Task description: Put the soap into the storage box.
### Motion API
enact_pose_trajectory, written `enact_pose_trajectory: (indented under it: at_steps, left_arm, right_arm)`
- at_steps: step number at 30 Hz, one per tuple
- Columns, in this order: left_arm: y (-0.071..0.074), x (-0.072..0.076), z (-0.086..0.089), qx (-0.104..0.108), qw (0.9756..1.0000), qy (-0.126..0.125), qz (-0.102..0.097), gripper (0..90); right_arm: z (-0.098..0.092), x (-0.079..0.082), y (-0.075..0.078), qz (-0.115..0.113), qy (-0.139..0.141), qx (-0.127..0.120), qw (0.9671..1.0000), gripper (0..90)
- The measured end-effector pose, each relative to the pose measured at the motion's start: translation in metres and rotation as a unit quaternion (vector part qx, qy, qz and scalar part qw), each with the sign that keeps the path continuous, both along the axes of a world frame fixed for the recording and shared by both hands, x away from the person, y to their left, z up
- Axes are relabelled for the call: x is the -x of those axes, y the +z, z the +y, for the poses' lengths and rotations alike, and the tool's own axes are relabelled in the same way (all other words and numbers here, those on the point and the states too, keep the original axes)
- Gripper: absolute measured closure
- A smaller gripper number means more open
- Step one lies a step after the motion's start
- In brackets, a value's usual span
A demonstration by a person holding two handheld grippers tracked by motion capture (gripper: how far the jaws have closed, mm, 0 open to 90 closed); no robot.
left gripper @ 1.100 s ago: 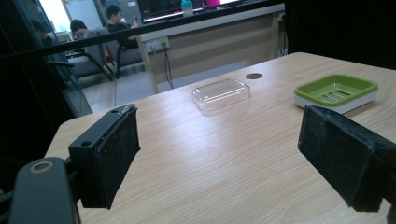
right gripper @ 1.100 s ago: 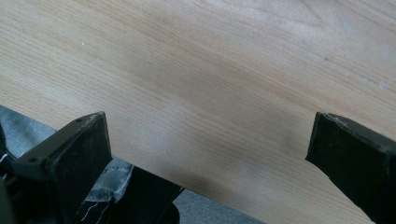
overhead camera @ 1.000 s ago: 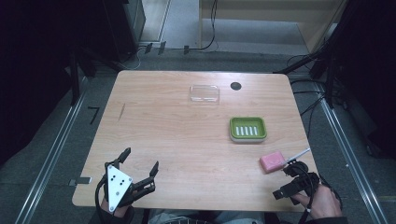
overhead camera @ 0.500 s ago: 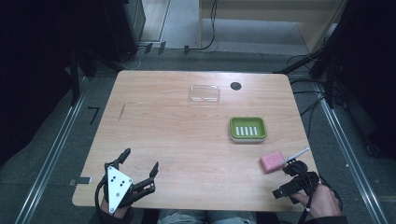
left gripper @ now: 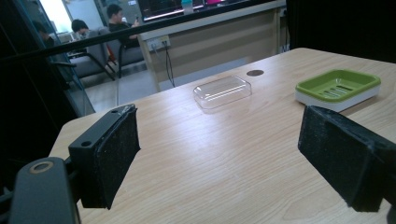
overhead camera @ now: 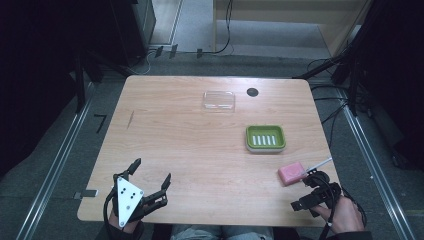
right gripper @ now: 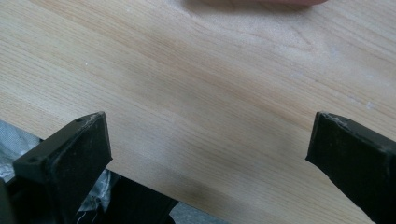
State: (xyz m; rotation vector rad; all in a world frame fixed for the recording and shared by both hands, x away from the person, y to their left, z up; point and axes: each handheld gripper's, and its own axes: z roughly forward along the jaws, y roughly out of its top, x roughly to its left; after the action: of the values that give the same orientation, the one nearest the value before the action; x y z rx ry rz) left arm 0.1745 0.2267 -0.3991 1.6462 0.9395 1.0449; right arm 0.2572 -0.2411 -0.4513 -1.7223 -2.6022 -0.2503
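The right tongs [overhead camera: 314, 192] hovered released over the counter's [overhead camera: 190, 145] near right corner, jaws spread wide with nothing between them, just beside the pink soap bar [overhead camera: 291, 173] that lay flat on the wood. The left tongs [overhead camera: 150, 176] were likewise released and empty at the near left corner, well apart from the soap. A green soap dish [overhead camera: 265, 138] sat beyond the bar, and a clear lid [overhead camera: 219, 100] farther back.
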Motion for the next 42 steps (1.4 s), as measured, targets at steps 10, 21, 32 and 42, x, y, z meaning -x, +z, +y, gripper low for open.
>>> enact_pose_trajectory:
  at_steps: [10,21,32,42]
  left_arm:
    - [0.000,-0.001,0.000,-0.001,1.0000,-0.002,0.000,12.8]
    - [0.000,-0.001,0.000,-0.002,1.0000,-0.002,0.002,12.9]
    - [0.000,-0.002,-0.001,-0.004,1.0000,-0.005,0.005,12.9]
    - [0.000,-0.003,-0.002,-0.008,0.9999,-0.009,0.005,12.9]
  right_arm:
    - [-0.003,-0.008,0.005,-0.009,-0.012,-0.004,0.9999,0.0]
    - [-0.006,-0.022,0.010,-0.016,-0.015,-0.006,0.9997,0.0]
    - [-0.010,-0.030,0.014,-0.022,-0.021,-0.012,0.9995,0.0]
    - [-0.010,-0.039,0.020,-0.027,-0.023,-0.016,0.9993,0.0]
